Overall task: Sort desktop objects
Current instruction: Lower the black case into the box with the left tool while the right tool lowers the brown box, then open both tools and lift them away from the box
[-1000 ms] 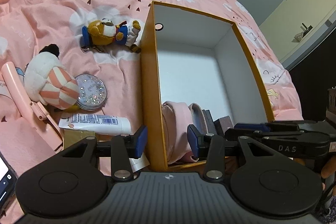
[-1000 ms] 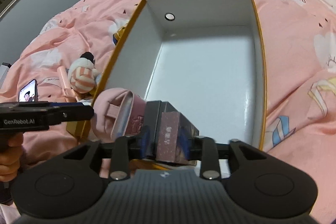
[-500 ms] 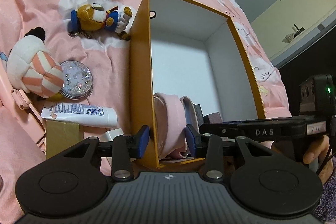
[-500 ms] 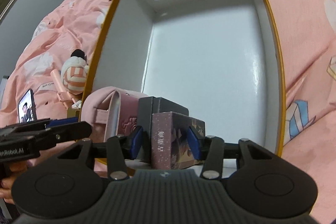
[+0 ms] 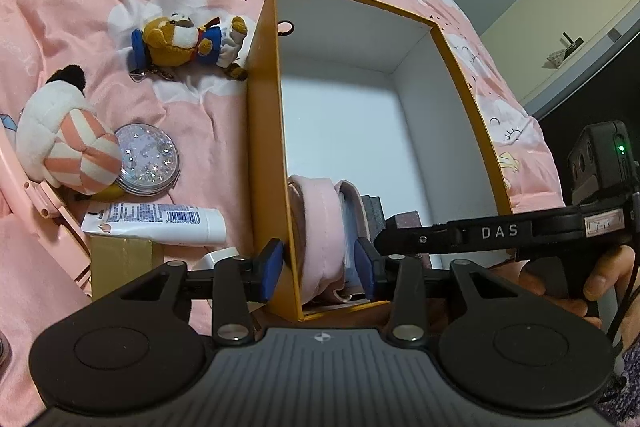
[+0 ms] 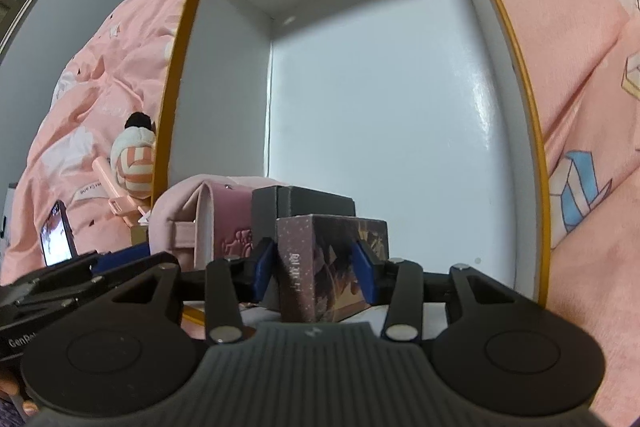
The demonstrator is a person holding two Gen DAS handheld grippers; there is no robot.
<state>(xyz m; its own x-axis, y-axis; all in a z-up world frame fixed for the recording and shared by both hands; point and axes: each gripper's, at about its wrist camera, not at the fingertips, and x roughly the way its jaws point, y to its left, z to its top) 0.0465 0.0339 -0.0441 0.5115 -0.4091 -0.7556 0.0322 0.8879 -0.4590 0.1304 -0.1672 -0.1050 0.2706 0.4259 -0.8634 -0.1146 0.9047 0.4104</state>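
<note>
An orange box (image 5: 264,131) with a white inside (image 6: 380,107) lies on the pink bedding. In its near end sit a pink pouch (image 5: 320,223), a dark grey box (image 6: 304,205) and a maroon patterned box (image 6: 332,267). My right gripper (image 6: 316,273) is in the box, its jaws open around the maroon box with a small gap on each side. My left gripper (image 5: 318,267) is open and straddles the orange box's left wall and the pink pouch. The right gripper's arm (image 5: 500,231) crosses the left wrist view.
Left of the box lie a bear plush (image 5: 188,41), a striped plush (image 5: 64,139), a glitter compact (image 5: 146,159), a white tube (image 5: 156,223), a cardboard piece (image 5: 120,263) and a pink stick (image 5: 48,211). A lit phone (image 6: 56,239) lies at far left.
The right gripper lowered the maroon box into the box beside the dark grey box and opened its jaws. The left gripper shifted slightly closer along the box wall.
</note>
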